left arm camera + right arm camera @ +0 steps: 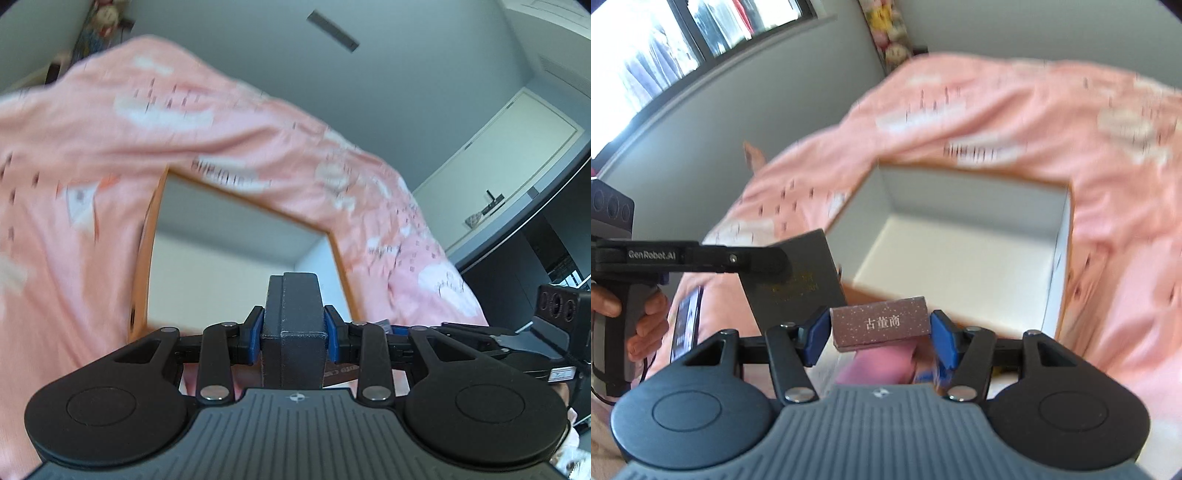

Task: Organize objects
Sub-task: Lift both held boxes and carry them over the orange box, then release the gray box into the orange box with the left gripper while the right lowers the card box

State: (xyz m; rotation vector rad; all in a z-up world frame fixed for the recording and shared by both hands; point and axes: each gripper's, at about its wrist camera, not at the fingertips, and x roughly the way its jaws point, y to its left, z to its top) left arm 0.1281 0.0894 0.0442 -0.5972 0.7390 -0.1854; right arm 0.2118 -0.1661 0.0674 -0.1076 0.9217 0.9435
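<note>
My left gripper is shut on a dark grey box, whose narrow end stands upright between the blue pads. In the right wrist view this grey box shows gold lettering, and the left gripper holds it up beside the open box. My right gripper is shut on a small brown speckled box with white characters, held crosswise just before the near rim. The open box, orange outside and white inside, lies on pink bedding with nothing inside it; its orange rim fills the left view.
Pink printed bedding surrounds the open box. A phone-like dark slab lies at the lower left, and a pink object lies under my right gripper. A person's hand grips the left handle. Grey wall and window stand behind.
</note>
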